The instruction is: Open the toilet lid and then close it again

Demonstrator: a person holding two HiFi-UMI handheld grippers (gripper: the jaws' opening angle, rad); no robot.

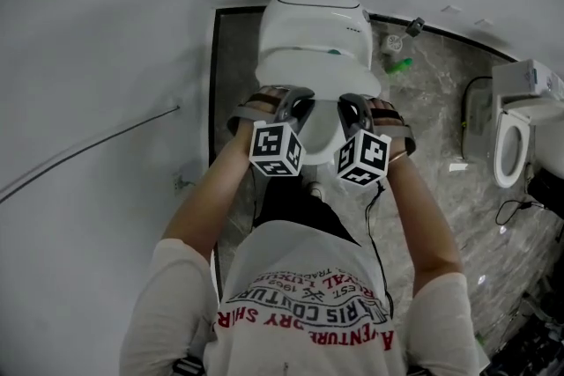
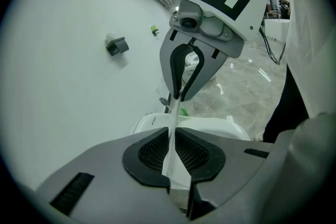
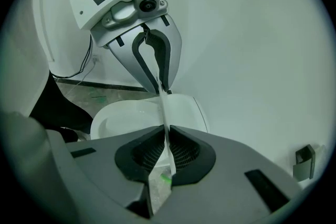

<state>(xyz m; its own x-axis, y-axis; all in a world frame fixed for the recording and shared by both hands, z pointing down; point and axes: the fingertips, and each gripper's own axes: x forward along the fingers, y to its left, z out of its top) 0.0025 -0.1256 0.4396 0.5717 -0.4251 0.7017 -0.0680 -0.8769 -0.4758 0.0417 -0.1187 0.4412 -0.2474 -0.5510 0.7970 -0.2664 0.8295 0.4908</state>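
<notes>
A pale wall [image 1: 97, 57] fills the left of the scene, and a marbled floor [image 1: 441, 101] runs off to the right. The toilet [image 1: 313, 18] stands at the far end, straight ahead of the person, with its back unit against the far wall and its bowl pointing toward them. The toilet lid [image 1: 319, 73] is lifted off the bowl. Its long axis runs far to near, with the hinge end at the back unit and the free rim toward the person, and how steeply it tilts cannot be told. The open bowl shows on the near side of that rim.

The left tongs [image 2: 172, 155] are clamped on the thin white rim at its left side, pads pressing it. The right tongs [image 3: 167, 157] are clamped on the same rim at its right side. Each faces the other along the rim, which appears edge-on between them.

A second toilet [image 1: 515, 132] stands well apart at the right. A small green thing [image 1: 398, 64] lies on the floor just right of the near toilet, and a little dark fitting [image 2: 116, 45] sits on the wall.
</notes>
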